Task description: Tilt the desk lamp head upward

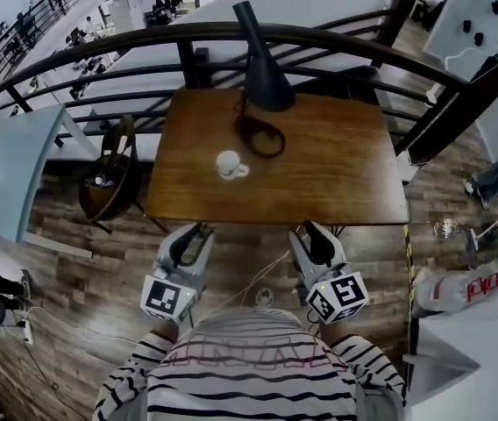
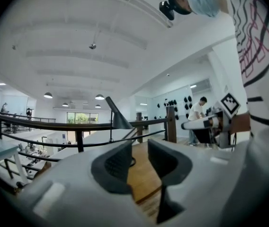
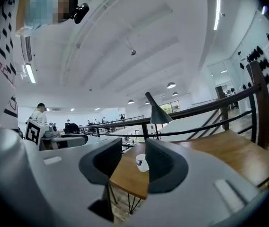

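Both the left gripper (image 1: 198, 230) and right gripper (image 1: 307, 229) gape empty (desk lamp (image 1: 263, 70) well beyond them)

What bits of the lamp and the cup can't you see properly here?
Joint of the lamp: head view, under its own dark shade.
The lamp base: left gripper view, mostly behind the left claw.
Inside the cup: right gripper view, too small, partly behind the right claw.
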### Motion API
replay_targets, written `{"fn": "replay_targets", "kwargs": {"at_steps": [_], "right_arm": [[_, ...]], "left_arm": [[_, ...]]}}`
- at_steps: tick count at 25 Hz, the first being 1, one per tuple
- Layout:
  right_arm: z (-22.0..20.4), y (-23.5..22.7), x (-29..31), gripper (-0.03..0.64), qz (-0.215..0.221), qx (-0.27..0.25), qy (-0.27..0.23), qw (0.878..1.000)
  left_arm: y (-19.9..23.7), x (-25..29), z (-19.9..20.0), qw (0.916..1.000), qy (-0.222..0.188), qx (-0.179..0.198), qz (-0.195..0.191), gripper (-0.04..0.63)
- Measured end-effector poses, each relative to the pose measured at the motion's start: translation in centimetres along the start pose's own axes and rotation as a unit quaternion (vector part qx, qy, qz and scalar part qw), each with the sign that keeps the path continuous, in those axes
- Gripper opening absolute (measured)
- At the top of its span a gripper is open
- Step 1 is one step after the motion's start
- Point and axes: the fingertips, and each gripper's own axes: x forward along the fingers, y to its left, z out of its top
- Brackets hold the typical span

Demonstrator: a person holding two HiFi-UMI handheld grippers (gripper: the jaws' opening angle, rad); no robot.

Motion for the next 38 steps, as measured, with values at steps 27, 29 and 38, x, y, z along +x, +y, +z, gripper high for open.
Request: {"fn": "replay_targets", "kwargs": {"at_steps": [27, 29, 38], "right_arm": [[2.0, -10.5, 6.8, 0.206, 0.045, 0.008, 0.003, 0.999], [2.4, -10.6, 8.3, 0.206, 0.032, 0.008, -0.001, 0.999], [4.4, -9.5, 17.0, 0.210, -0.020, 0.014, -0.011, 1.000]], "left_arm": [[3.6, 12.1, -0.6, 0.9983, 0.028, -0.008, 0.050, 0.270], [5.3, 13.3, -0.2, 0.9990, 0.025, -0.007, 0.037, 0.271], [14.2, 17.8, 2.2, 0.9992, 0.012, 0.017, -0.034, 0.281]]}}
